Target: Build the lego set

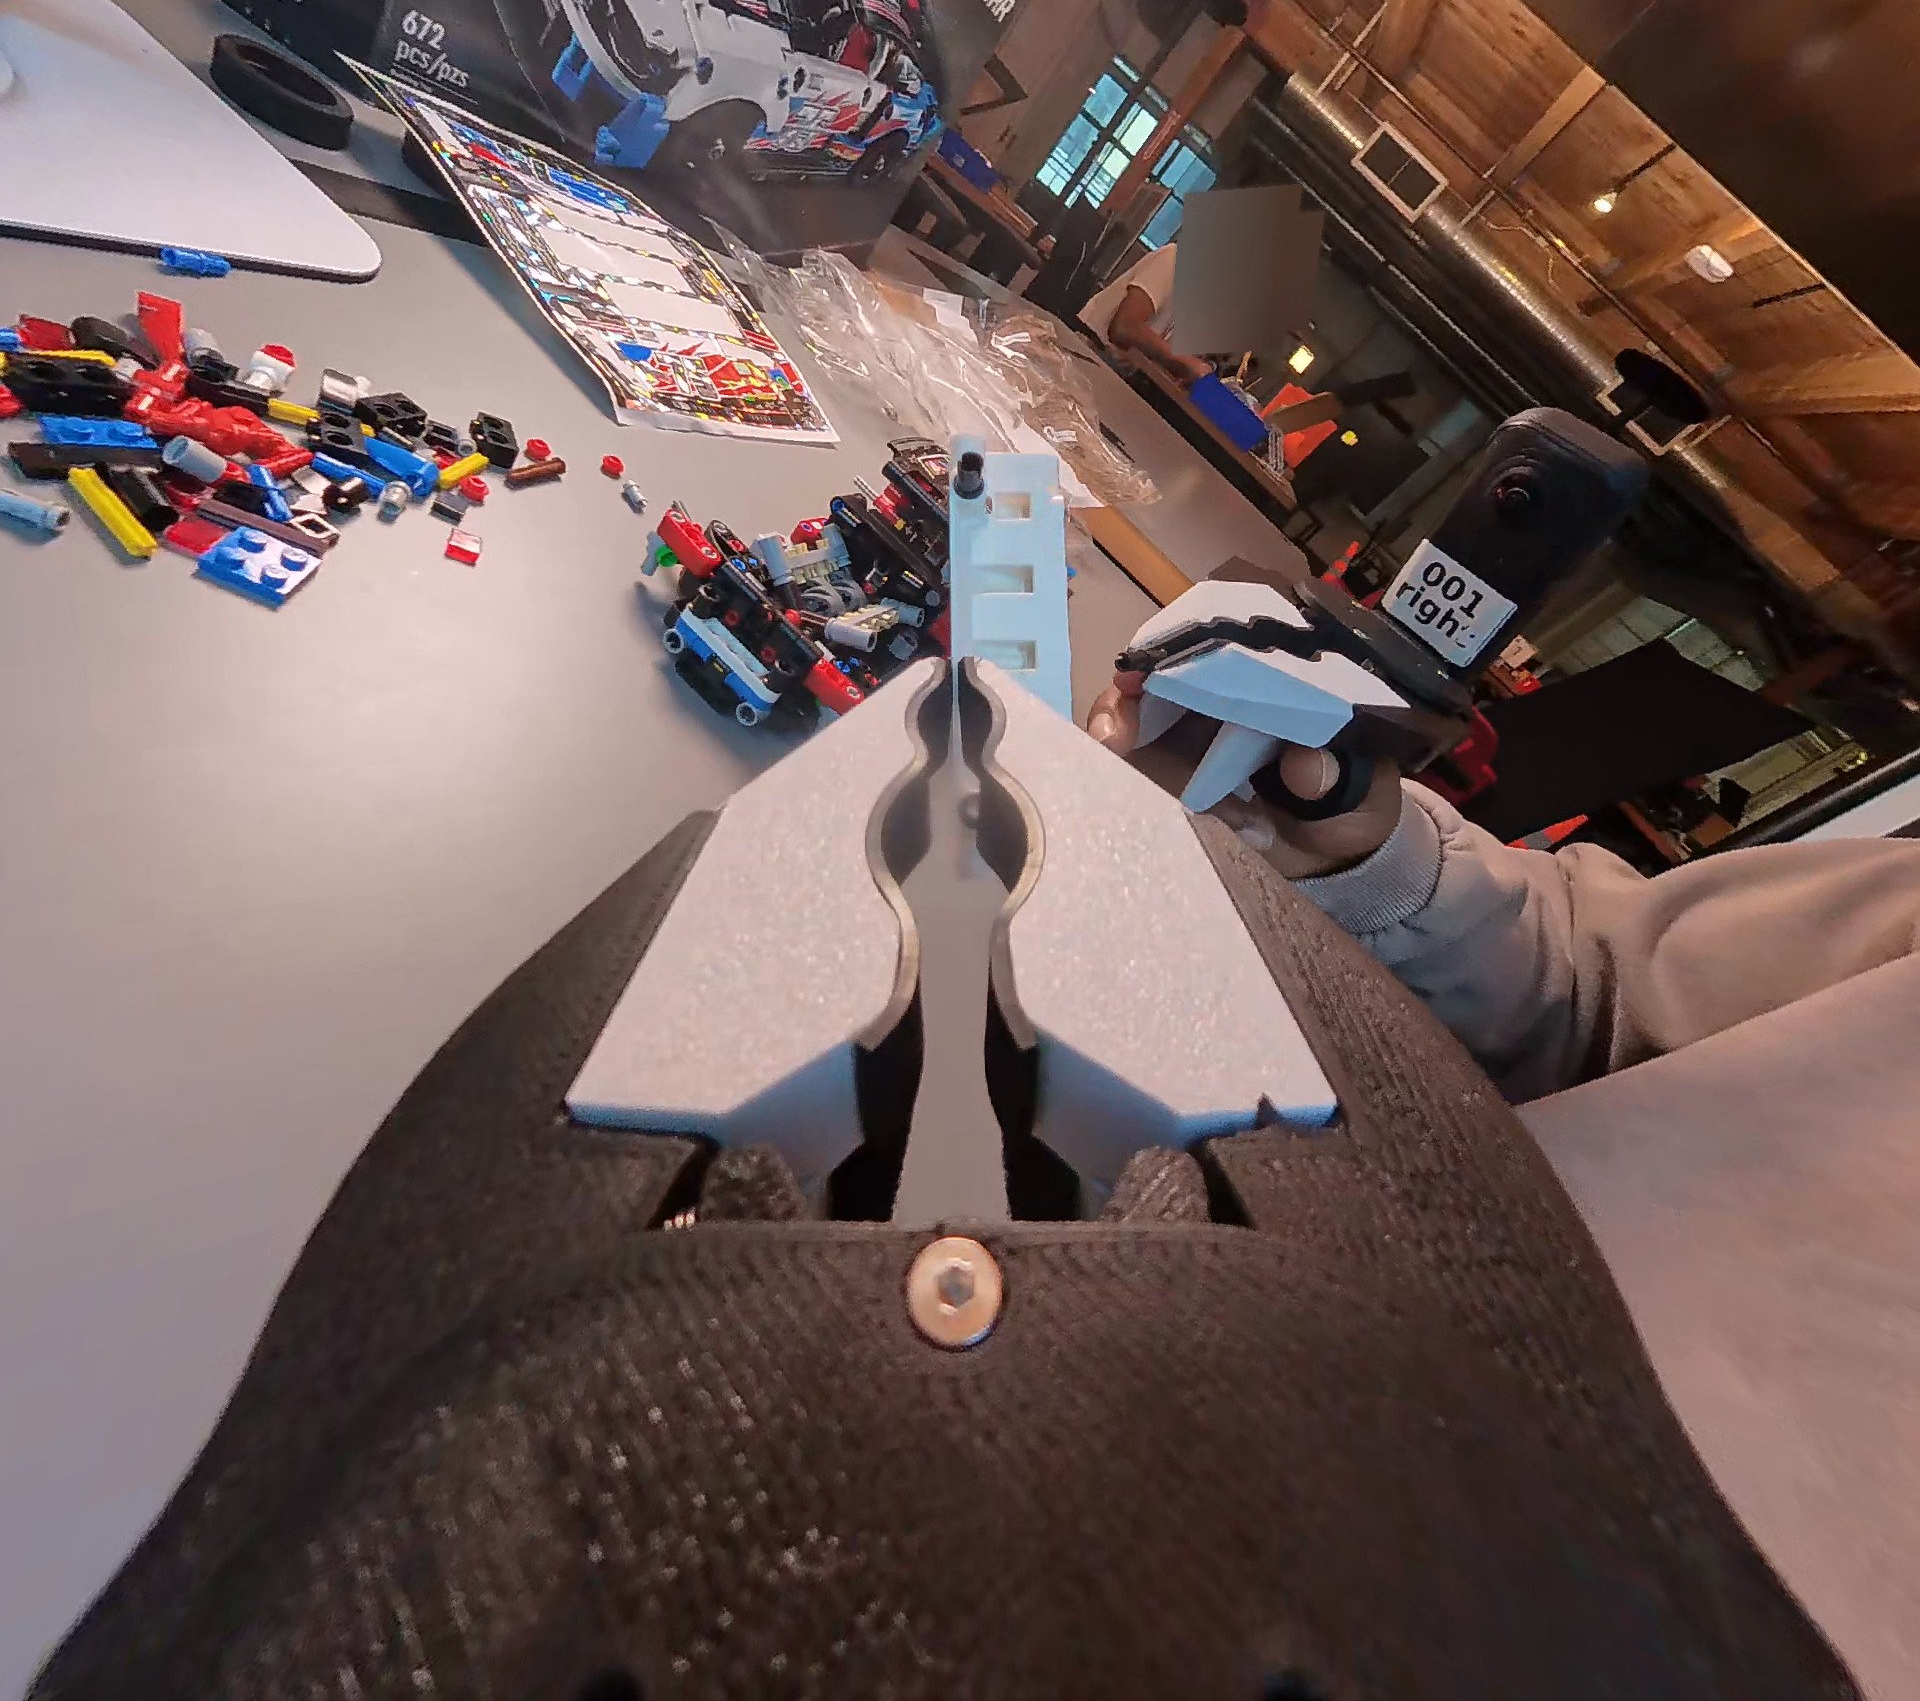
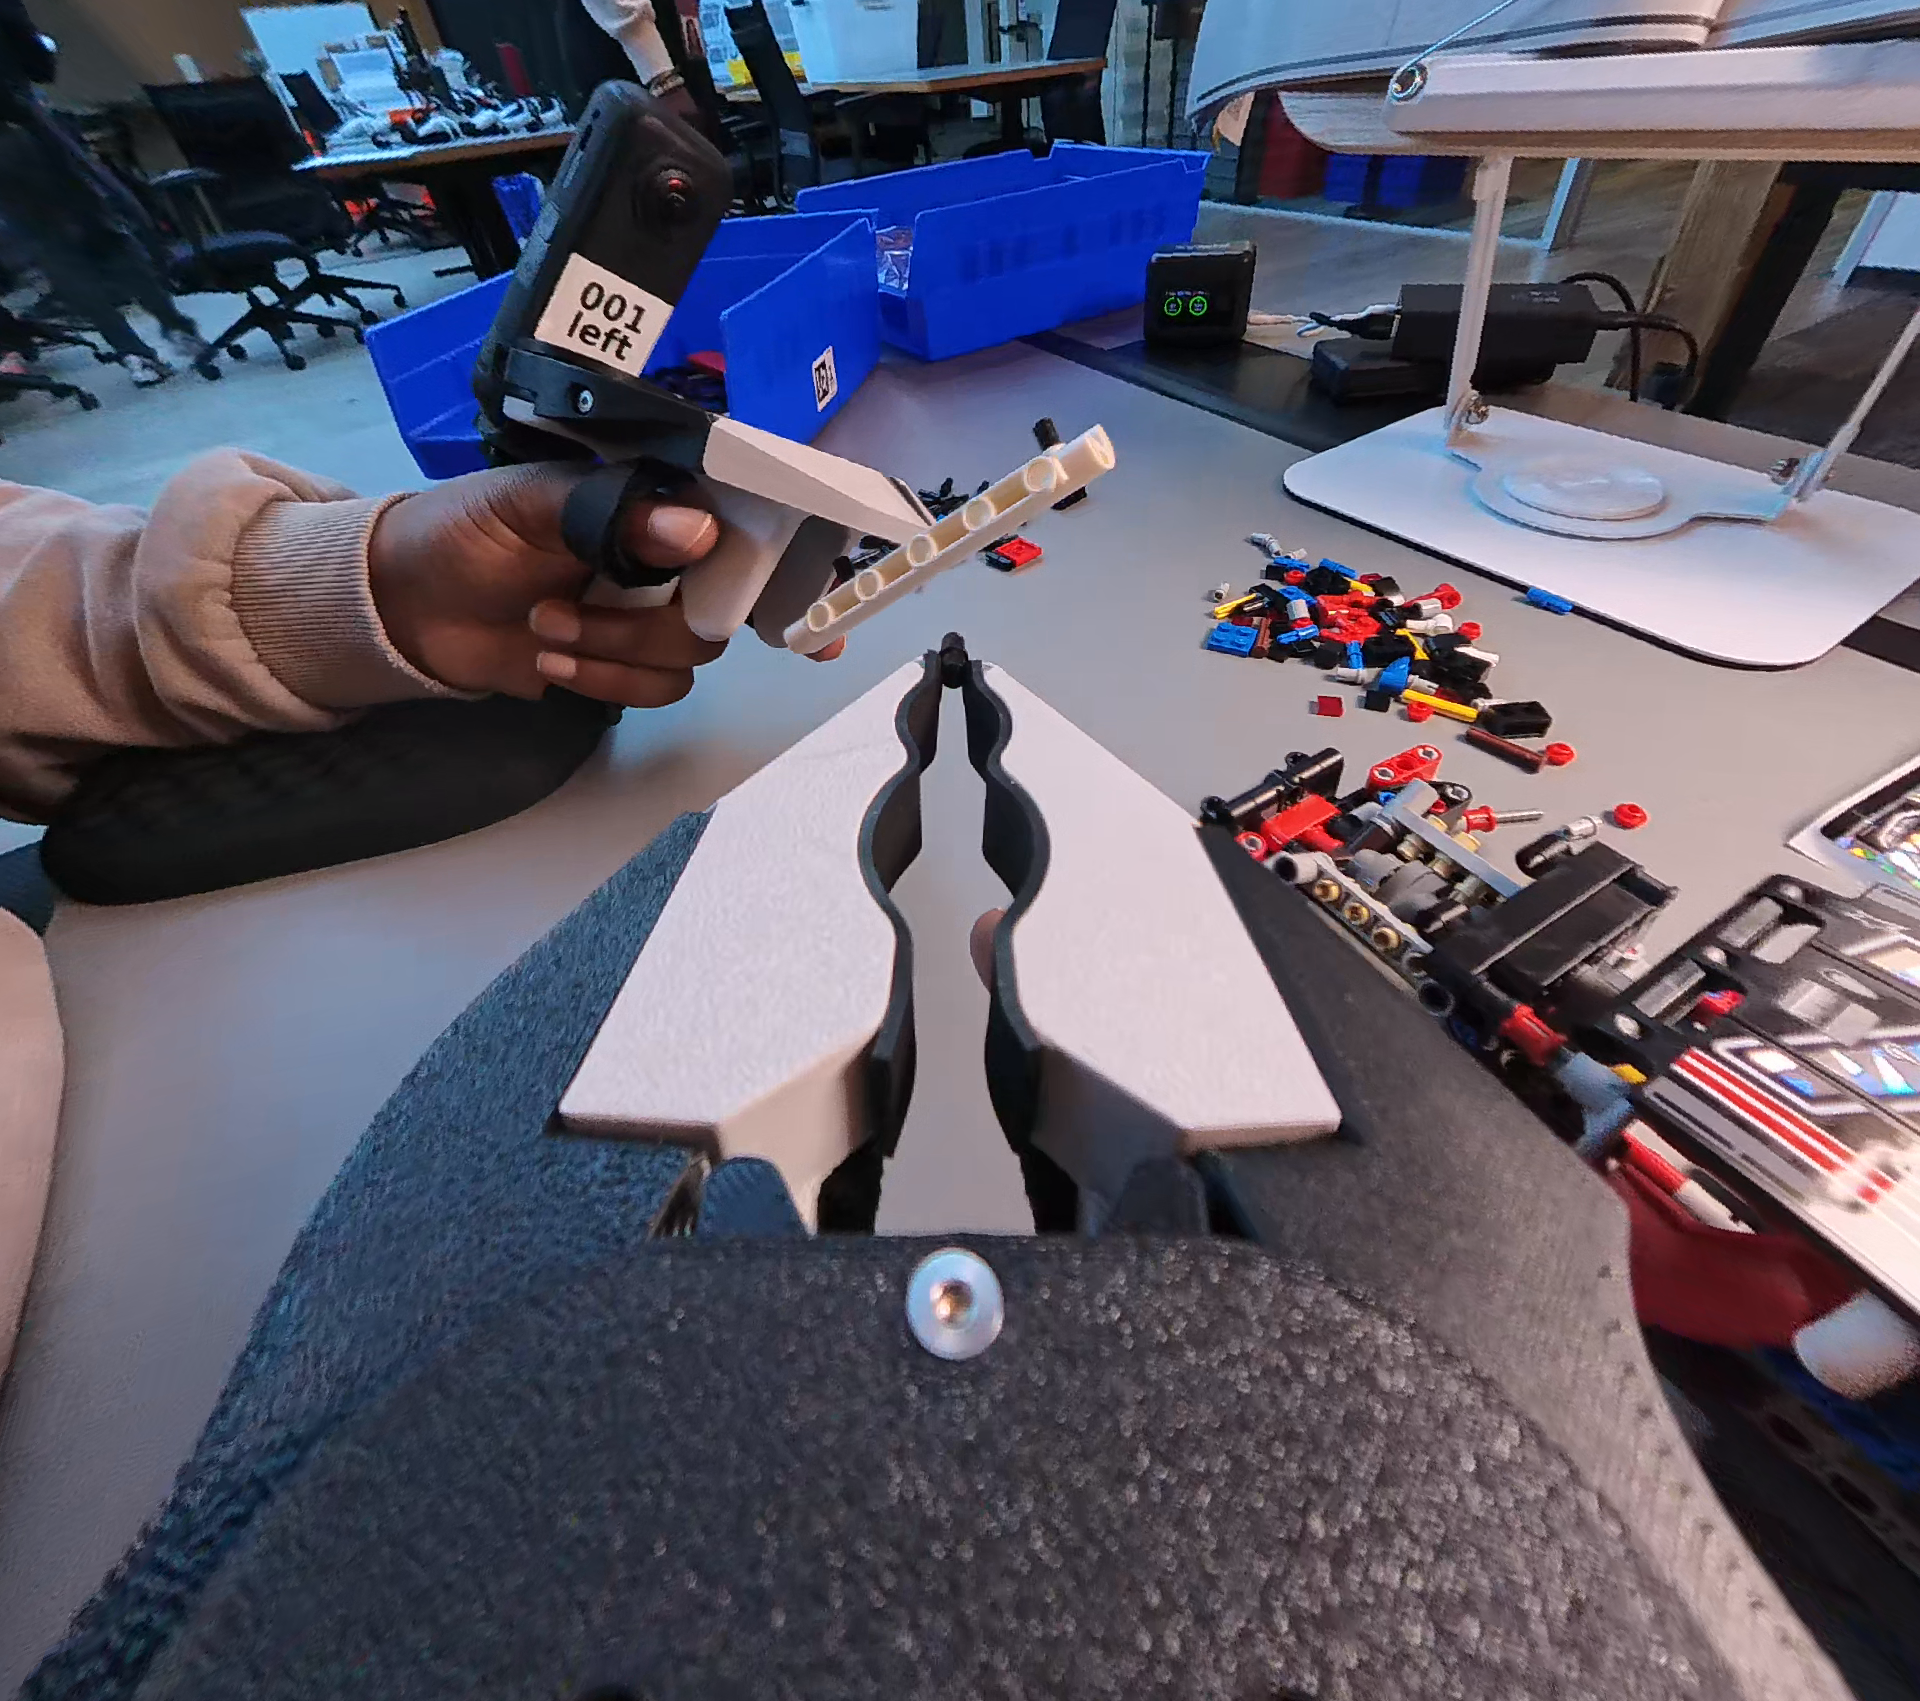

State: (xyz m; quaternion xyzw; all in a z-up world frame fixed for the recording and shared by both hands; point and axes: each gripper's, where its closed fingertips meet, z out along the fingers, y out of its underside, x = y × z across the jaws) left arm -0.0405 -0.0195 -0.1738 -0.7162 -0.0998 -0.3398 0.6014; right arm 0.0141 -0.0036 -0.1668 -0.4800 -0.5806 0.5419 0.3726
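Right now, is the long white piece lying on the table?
No, the left hand-held gripper holds the long white piece up in the air above the table.

left gripper point(image 1: 958, 675) fingers pinched together at the tips, clamped on a white beam, held above the table, angled slightly downward in the right wrist view. left hand point(image 2: 540, 586) wraps the handle, one finger through the black trigger loop, pink sleeve at the wrist. right gripper point(image 2: 951, 664) tips closed on a small black pin, pointing toward the left one, close but apart. right hand point(image 1: 1288, 794) grips its handle, finger in loop.
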